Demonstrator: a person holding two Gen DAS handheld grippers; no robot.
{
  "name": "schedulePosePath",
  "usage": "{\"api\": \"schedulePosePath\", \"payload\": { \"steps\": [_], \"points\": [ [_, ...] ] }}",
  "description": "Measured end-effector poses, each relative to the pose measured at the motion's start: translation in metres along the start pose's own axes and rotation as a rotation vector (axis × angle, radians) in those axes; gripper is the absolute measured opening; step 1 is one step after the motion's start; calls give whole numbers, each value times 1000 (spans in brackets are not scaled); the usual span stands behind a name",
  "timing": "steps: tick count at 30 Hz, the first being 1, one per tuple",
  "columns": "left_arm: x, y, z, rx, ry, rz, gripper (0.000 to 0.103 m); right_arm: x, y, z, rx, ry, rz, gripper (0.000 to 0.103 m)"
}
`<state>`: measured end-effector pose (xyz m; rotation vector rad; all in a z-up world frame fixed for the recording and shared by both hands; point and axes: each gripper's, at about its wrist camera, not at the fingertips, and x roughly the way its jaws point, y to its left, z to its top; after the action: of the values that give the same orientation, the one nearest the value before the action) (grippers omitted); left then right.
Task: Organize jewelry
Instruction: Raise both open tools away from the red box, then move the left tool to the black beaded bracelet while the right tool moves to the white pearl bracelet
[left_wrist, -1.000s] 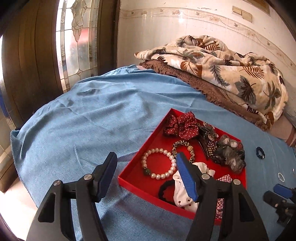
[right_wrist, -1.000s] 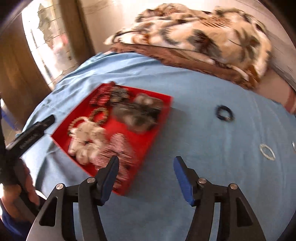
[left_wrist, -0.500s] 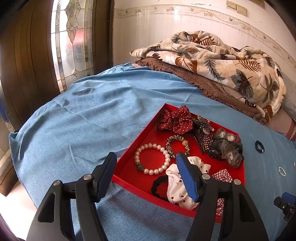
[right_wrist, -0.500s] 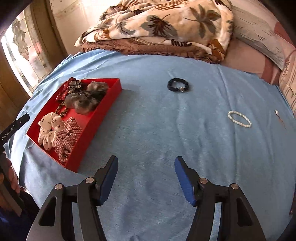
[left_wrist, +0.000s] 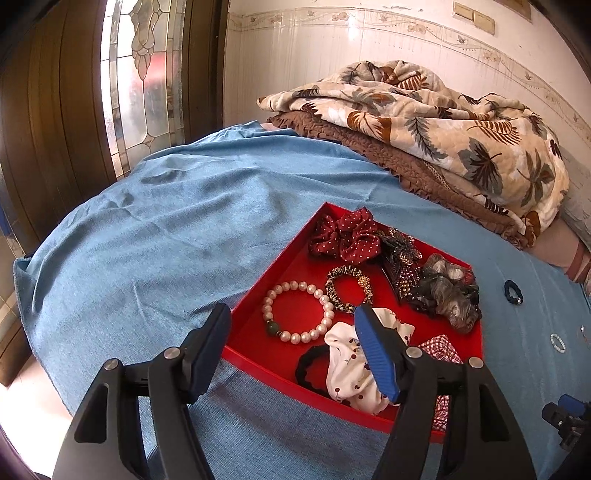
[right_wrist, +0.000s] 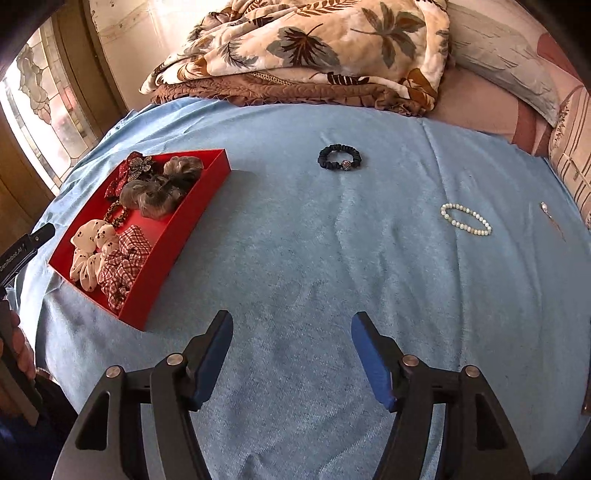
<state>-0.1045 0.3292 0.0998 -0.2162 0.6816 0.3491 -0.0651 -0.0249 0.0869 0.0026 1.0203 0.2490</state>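
A red tray (left_wrist: 273, 258) (right_wrist: 207, 192) sits on the blue cloth and holds a pearl bracelet (left_wrist: 295, 312), a leopard hair tie (left_wrist: 347, 288), a red dotted scrunchie (left_wrist: 347, 236), a grey scrunchie (left_wrist: 450, 295) and other hair pieces. On the cloth lie a dark blue hair tie (right_wrist: 339, 158), a small white bead bracelet (right_wrist: 465, 219) and a thin pendant (right_wrist: 550, 218). My left gripper (left_wrist: 291, 332) is open and empty over the tray's near corner. My right gripper (right_wrist: 291, 339) is open and empty above bare cloth, right of the tray.
A folded leaf-print blanket on a brown quilt (left_wrist: 424, 122) (right_wrist: 295, 55) lies at the back of the bed. A stained-glass door (left_wrist: 140, 74) stands at the left. Pillows (right_wrist: 517, 74) are at the back right. The cloth's edge drops off at the left.
The right gripper has swung right and away from the tray, bringing the dark hair tie and white bracelet into view. The left gripper shifted slightly closer over the tray.
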Motion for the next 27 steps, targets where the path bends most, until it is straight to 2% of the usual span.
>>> {"api": "schedulePosePath", "payload": {
  "steps": [15,23,27],
  "points": [
    [-1,-17,-8,35,-1,-7,72,-9,-29,-9,42,-6,-14,72],
    [-14,-34,-12,97,-21,-9,72,-21,-79,-18,140,-25,-39,73],
    [-37,-45,-7,122,-26,-54,72,-26,-111,-21,196,-42,-58,74]
  ]
}}
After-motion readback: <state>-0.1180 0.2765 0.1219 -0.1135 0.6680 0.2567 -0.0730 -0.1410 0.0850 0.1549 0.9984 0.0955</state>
